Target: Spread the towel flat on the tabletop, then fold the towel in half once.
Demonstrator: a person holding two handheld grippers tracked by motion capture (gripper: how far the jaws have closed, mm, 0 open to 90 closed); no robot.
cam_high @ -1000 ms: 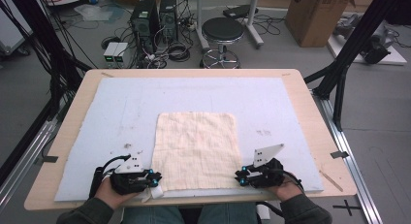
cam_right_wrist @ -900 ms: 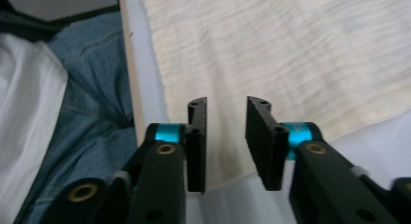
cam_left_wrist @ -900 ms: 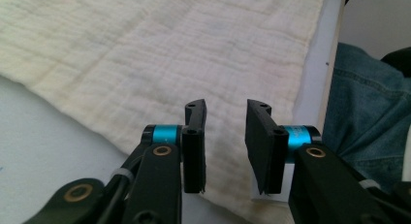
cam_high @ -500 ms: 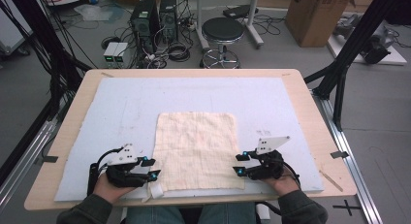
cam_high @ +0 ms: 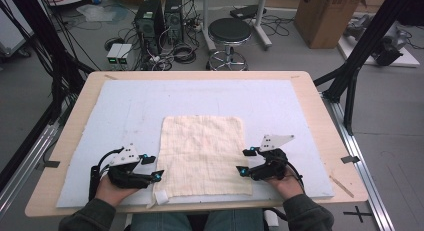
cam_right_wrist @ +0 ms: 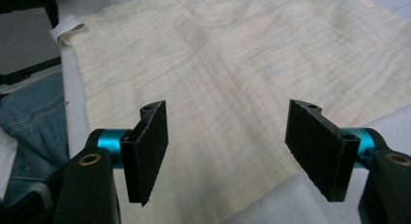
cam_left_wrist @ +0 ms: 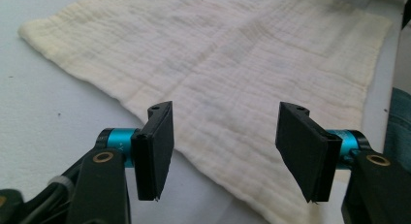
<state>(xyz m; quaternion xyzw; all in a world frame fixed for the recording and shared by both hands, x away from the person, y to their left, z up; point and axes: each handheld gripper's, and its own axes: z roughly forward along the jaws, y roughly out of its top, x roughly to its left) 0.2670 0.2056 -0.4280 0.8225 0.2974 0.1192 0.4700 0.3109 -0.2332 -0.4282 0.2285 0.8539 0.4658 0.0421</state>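
Both grippers [cam_high: 156, 167] [cam_high: 245, 161] w/ fingers just opened wide, nothing held, flanking cream cloth [cam_high: 205, 153].

Beyond the left gripper [cam_left_wrist: 225, 153], cloth [cam_left_wrist: 232, 64] cut off at the top edge – far corners out of frame. Past the right gripper [cam_right_wrist: 228, 153], same cloth clipped top and right. Forearms [cam_high: 95, 216] cropped by the bottom edge – knuckles tucked under the gripper bodies.

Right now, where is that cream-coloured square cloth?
In the high view, the cream-coloured square cloth lies flat on the pale blue mat, near the table's front edge, between the left tool and right tool.
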